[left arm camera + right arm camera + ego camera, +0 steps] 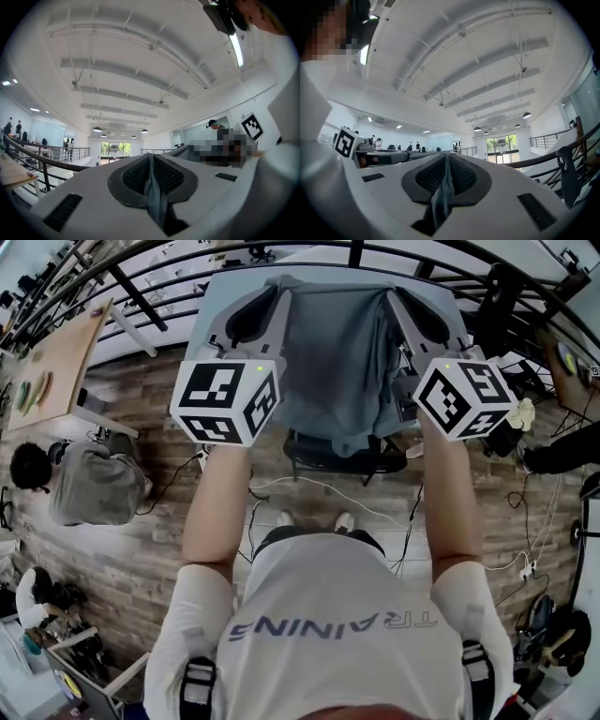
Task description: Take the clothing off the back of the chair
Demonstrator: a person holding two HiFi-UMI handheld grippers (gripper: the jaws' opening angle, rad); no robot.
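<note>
Left gripper (151, 163): jaws narrow, pinched on a fold of the grey-blue garment (156, 199), which runs out of the seam between the pads toward the camera. Right gripper (446, 165): same story, clamped on another fold.

Both point level and away from the person, 1 at each upper corner of the garment, so the cloth hangs spread between them like a sheet. I judge that's the reason for the 2-point hold: a wide grip stops it bunching and lets it lift straight up off the chair back.

The head view gives me what the gripper views can't. It shows the full drape, with the lower hem hanging over the black chair (323, 457), which stands just beyond the person's feet (344, 521) on the plank floor (141, 549). From above I can't tell whether the hem clears the chair or rests on it.

The gripper views give the grip itself, which the marker cubes (225, 399) and gripper bodies hide from above. Past the jaws they show only ceiling (140, 56) and a far railing (42, 161)
</note>
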